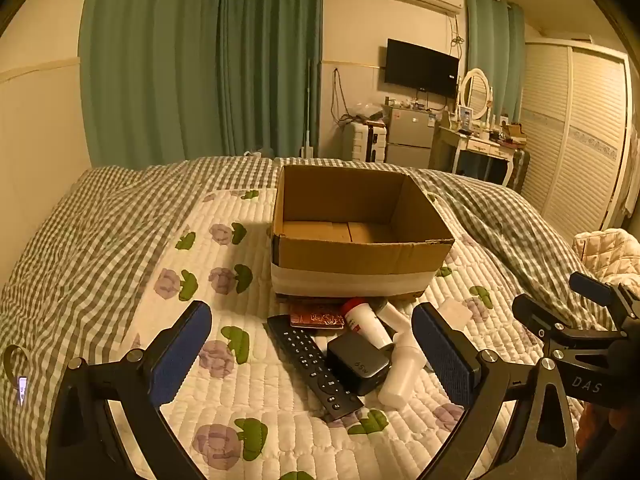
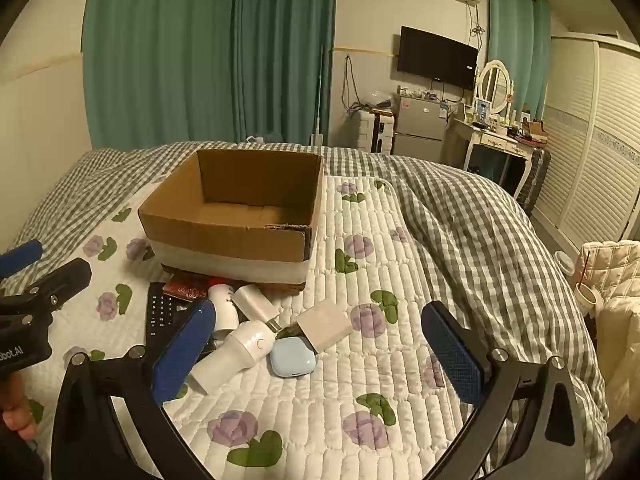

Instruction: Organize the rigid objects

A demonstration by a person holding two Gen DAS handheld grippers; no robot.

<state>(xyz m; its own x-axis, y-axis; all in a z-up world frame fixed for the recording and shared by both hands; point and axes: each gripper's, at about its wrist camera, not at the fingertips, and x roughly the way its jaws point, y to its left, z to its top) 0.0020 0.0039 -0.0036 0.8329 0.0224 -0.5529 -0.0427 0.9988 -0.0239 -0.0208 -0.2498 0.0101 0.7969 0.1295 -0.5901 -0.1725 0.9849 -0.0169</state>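
Two grippers hover apart-jawed over a quilted bed [image 1: 248, 412], holding nothing. Going left to right in the left wrist view: the left gripper [image 1: 312, 356] frames a black remote [image 1: 314, 364] whose long axis runs from 11 to 5 o'clock, then a dark charger [image 1: 358, 362], a red-capped bottle [image 1: 366, 322] and a white bottle [image 1: 402, 376], all heaped just beside the box [image 1: 356, 256] at 12 o'clock. In the right wrist view the right gripper [image 2: 320, 346] has a pale blue case [image 2: 292, 356] and a white block [image 2: 324, 324] between its fingers. The remote lies nearer the left gripper; I judge a grip across its narrow width needs the jaws turned square to that axis.
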